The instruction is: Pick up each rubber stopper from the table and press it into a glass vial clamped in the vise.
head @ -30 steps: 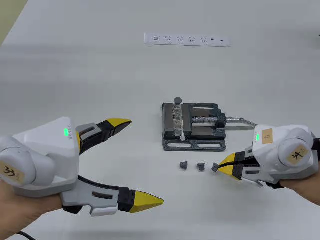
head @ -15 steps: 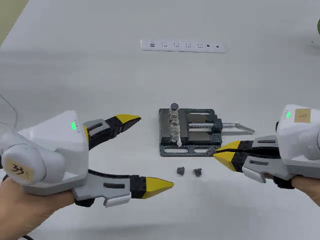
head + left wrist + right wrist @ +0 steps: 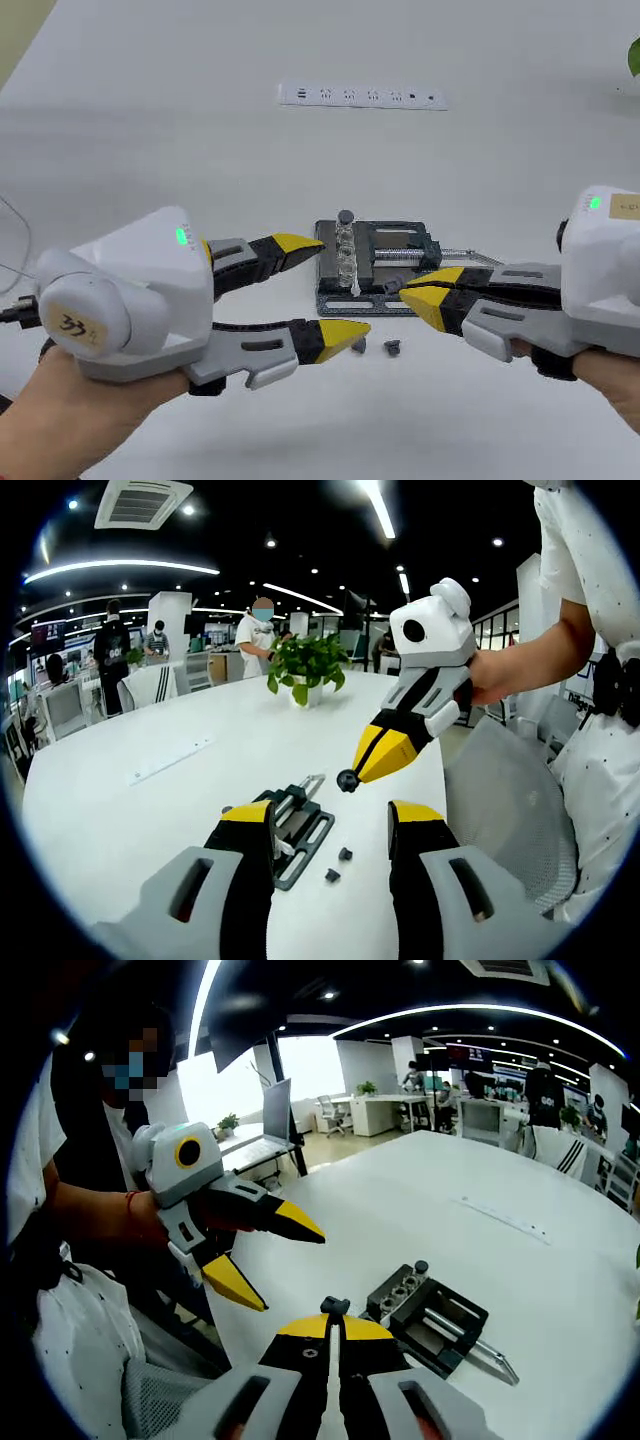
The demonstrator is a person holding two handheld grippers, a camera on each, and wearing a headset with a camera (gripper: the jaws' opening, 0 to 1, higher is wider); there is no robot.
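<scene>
White left gripper [image 3: 345,285] gapes idle beside the vise [image 3: 395,265]; my right gripper [image 3: 408,290] pinches one rubber stopper [image 3: 392,287] near its front edge. Among the vials [image 3: 346,258], the far one carries a seated stopper [image 3: 346,216], so one done, I reckon; two loose stoppers [image 3: 360,345] wait on the table [image 3: 200,150] before the vise

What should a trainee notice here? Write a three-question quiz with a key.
1. True or false: the left tool stands open, holding nothing.
2. How many rubber stoppers lie loose on the table in front of the vise? A one, B two, C five.
3. Fill in: the right tool is shut on a ___.
Key: 1 true; 2 B; 3 rubber stopper.
</scene>
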